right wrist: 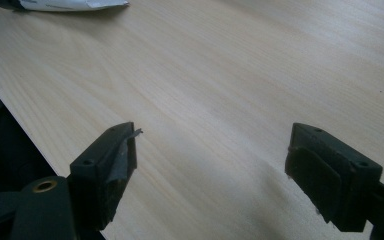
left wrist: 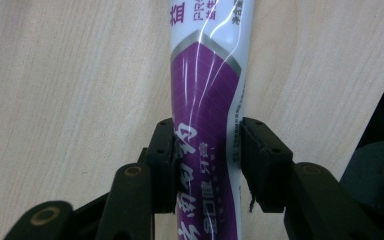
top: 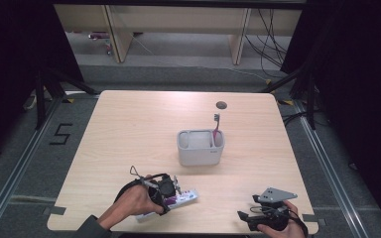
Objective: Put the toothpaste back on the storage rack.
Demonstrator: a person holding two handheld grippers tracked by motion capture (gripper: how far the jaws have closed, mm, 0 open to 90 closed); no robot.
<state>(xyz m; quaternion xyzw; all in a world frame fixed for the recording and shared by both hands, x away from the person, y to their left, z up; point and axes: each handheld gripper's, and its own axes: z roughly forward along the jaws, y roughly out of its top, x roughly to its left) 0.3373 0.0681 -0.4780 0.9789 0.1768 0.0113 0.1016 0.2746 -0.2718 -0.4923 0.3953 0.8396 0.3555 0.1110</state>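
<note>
**Toothpaste tube pinned at the near edge**

While my left hand [top: 138, 199] lies low on the light wooden table [top: 129, 129], my left gripper [left wrist: 207, 160] closes its two black jaws on the purple-and-white plastic toothpaste tube [left wrist: 207, 100], one pad pressed against each long side. In the left gripper view the tube's long axis runs straight away from me, up between the jaws and out past the top edge. In the high view the same tube [top: 184, 198] lies flat near the table's front edge, slanting from lower left to upper right, with its far end pointing toward the right side of the table.

The tube is glossy and catches thin streaks of light. Its lower part is deep purple with pale printed characters, a silver-grey chevron band caps the purple, and beyond that the skin turns white with more small print. It looks slightly pinched where my pads meet it.

My left forearm comes in from the bottom edge at a slant, the wrist bent so the gripper points right and a little forward. My right hand [top: 283, 229] rests at the front right corner of the table, well apart from the tube, and my right gripper [right wrist: 210, 165] hangs just over bare wood with its jaws spread wide, nothing between them.

Farther back, near the middle, stands a grey rectangular plastic holder [top: 198, 153] with a pink-handled toothbrush [top: 217, 125] upright in its right compartment.
</note>
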